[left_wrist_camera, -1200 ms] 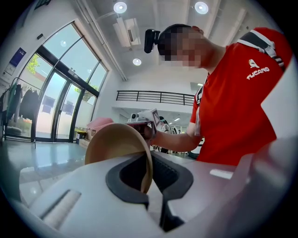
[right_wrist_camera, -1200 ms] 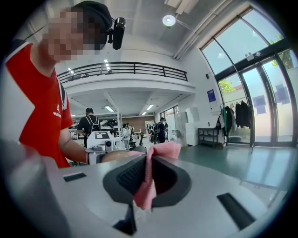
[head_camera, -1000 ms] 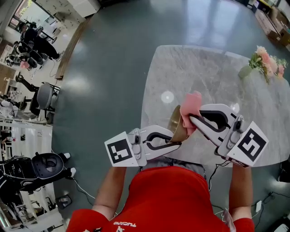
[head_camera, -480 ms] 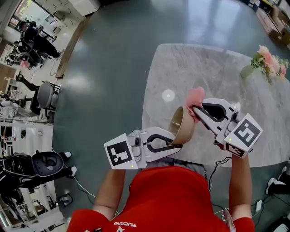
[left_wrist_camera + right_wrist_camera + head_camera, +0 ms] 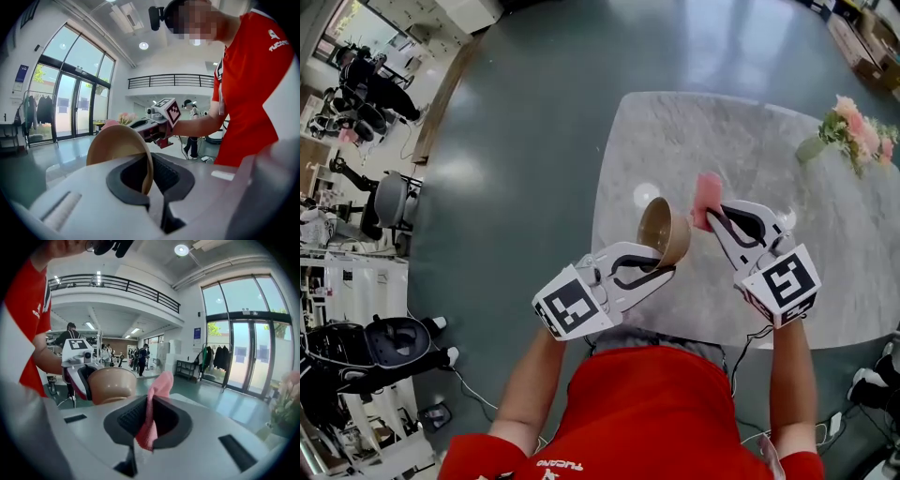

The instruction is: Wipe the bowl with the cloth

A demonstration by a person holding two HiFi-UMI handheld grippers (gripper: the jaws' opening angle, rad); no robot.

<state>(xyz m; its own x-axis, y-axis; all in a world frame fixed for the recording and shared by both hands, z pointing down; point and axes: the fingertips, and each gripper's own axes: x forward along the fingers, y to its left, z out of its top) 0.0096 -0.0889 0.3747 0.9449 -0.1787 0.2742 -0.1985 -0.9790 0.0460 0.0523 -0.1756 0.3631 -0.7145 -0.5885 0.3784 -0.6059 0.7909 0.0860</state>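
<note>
Grey-white left gripper (image 5: 660,269), lower centre: jaws pinched on the rim of tan bowl (image 5: 664,232), held tilted above marble table (image 5: 703,141), frame centre, mouth facing up-left. Just right of it, right gripper (image 5: 713,214): jaws clamped on pink cloth (image 5: 708,197). Cloth lies just right of bowl, beside its outer wall, seemingly apart; inside faces away from cloth.

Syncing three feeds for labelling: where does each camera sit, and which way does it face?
Head view: on the person's head, facing steeply down at the table; forearms, red shirt show.
Left gripper view: on left gripper, along jaws shut on the bowl; torso shows.
Right gripper view: on right gripper, along jaws shut on the cloth; sleeve shows.
Shared: both gripper views show the bowl.
</note>
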